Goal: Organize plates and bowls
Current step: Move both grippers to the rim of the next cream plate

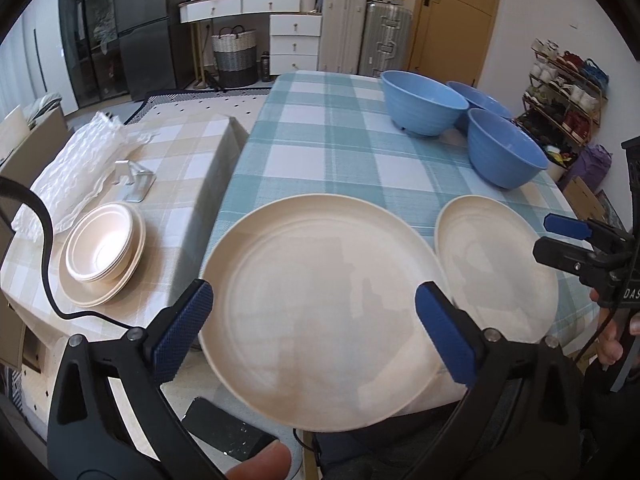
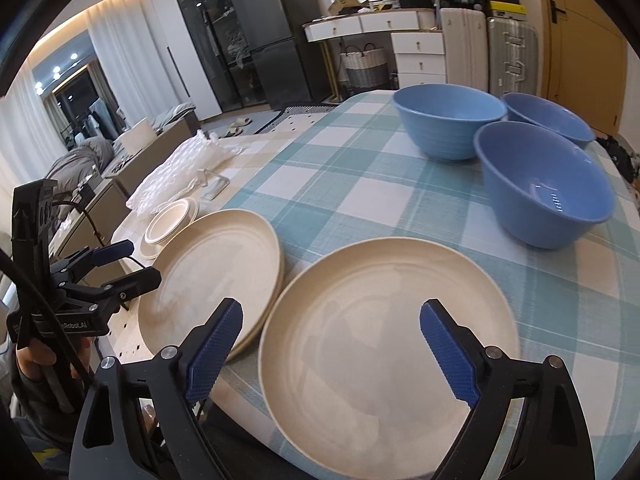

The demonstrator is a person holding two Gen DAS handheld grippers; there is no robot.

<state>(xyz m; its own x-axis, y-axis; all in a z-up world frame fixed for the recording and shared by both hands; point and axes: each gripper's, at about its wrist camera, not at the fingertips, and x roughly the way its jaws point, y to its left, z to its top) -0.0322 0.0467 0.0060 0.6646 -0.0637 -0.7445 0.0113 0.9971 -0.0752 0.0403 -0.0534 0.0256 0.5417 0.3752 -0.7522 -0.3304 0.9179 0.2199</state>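
The left gripper [image 1: 314, 326] hangs level over the near table edge, its blue fingers [image 1: 182, 330] spread wide to either side of a cream plate stack [image 1: 316, 304] just ahead, gripping nothing. The right gripper [image 2: 330, 348] sits beside it in the same low, forward-pointing pose, jaws equally apart above a single cream plate [image 2: 384, 344]. Beyond both tools stand three blue bowls [image 2: 450, 120], clustered together. Off to the left gripper's left, small cream bowls [image 1: 100, 248] rest nested on a plate.

The checked tablecloth [image 2: 360, 184] carries two cream plates [image 2: 384, 344] and three blue bowls [image 2: 548, 196]
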